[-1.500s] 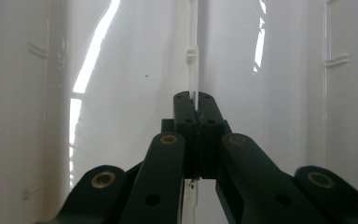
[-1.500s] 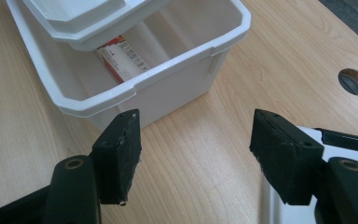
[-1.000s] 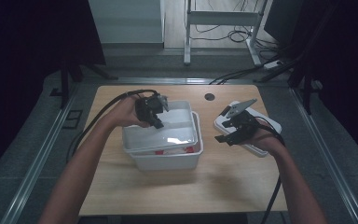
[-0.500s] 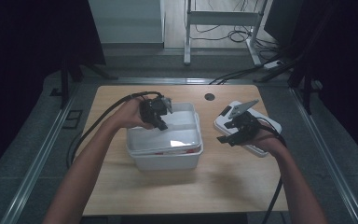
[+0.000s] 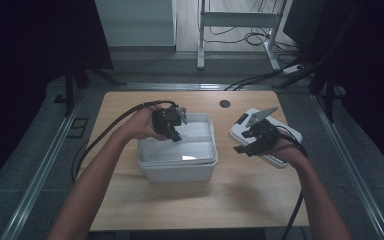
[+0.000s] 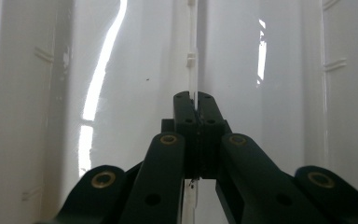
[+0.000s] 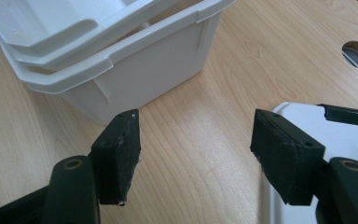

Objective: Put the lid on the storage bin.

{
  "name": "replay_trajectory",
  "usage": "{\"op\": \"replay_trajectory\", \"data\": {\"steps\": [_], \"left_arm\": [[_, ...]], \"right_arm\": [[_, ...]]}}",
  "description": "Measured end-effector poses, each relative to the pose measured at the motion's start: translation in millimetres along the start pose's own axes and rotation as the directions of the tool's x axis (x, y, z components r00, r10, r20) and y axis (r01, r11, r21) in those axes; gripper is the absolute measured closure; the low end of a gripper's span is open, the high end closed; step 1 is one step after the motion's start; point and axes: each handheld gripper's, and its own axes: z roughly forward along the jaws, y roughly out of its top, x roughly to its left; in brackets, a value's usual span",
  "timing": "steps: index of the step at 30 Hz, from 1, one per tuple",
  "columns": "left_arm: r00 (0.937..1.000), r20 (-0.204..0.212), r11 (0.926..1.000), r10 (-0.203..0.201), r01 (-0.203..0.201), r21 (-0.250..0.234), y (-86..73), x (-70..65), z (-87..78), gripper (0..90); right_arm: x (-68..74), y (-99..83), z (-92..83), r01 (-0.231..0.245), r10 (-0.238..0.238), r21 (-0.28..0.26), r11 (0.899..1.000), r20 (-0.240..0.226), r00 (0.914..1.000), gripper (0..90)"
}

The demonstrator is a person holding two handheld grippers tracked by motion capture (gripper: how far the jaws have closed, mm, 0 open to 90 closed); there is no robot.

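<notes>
Your left gripper (image 6: pixel 196 103) is clamped tight on the thin rim of the inner white tub (image 5: pixel 196 131), pinching that wall edge between its pads at about ten o'clock on the tub. Your right gripper (image 7: pixel 196 147) stands wide with nothing between its pads, hanging over the table (image 7: pixel 205 135) at roughly three o'clock from the tubs, just above the white lid (image 5: pixel 280 135) lying there.

Outward from the clamp: the inner tub sits nested in the outer white tub (image 5: pixel 180 172), both near the table's middle. Over the last second the nested pair has shifted a little toward three o'clock and the inner tub now sits slightly askew, its far end raised against the outer rim. That suggests you are starting to peel the inner tub out of the outer one. The outer tub has nothing holding it down, so it may ride along; your free right gripper looks well placed to steady its near wall before you lift further.
</notes>
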Motion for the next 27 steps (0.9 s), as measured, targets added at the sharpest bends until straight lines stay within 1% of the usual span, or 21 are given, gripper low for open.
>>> {"op": "replay_trajectory", "data": {"steps": [3, 13, 15, 18, 21, 25, 26, 27], "left_arm": [[1.0000, -0.002, 1.0000, 0.000, 0.000, -0.008, 0.4, -0.6, 0.9, 89.8], [0.9999, 0.000, 0.9998, 0.016, -0.016, 0.010, 2.6, -1.4, 8.8, 88.6], [0.9998, 0.003, 0.9998, 0.021, -0.021, 0.000, 2.5, -1.2, 10.8, 83.8], [0.9998, -0.011, 0.9998, 0.018, -0.018, -0.001, 1.0, -0.3, 9.7, 71.0], [0.9993, -0.038, 0.9998, 0.003, -0.004, -0.018, -2.5, 0.1, 5.7, 59.8], [0.9975, -0.070, 0.9996, -0.007, 0.005, -0.027, -7.8, 1.7, -0.4, 54.4], [0.9966, -0.078, 0.9987, -0.027, 0.024, -0.046, -9.7, 1.4, -1.2, 52.7], [0.9961, -0.084, 0.9988, -0.025, 0.022, -0.044, -11.6, 2.4, -3.5, 51.8]], "right_arm": [[-0.5, 0.1, -0.1, 0.002, -0.002, 0.005, 1.000, -0.004, 1.0000, 32.3], [-1.7, -1.7, 1.0, -0.002, 0.002, 0.004, 1.000, -0.004, 1.0000, 32.3], [-2.2, -2.8, 1.5, -0.004, 0.004, 0.007, 1.000, -0.004, 1.0000, 32.3], [-2.9, -3.9, 1.4, -0.008, 0.008, 0.006, 1.000, -0.003, 1.0000, 32.3], [-3.8, -4.6, 1.3, -0.011, 0.011, 0.006, 1.000, -0.003, 0.9999, 32.3], [-3.7, -4.5, 1.2, -0.014, 0.014, 0.003, 1.000, 0.003, 0.9999, 32.3], [-4.0, -4.3, 1.1, -0.011, 0.011, 0.003, 1.000, 0.003, 0.9999, 32.4], [-3.8, -4.1, 1.2, -0.010, 0.010, 0.005, 1.000, 0.005, 0.9999, 32.4]]}}
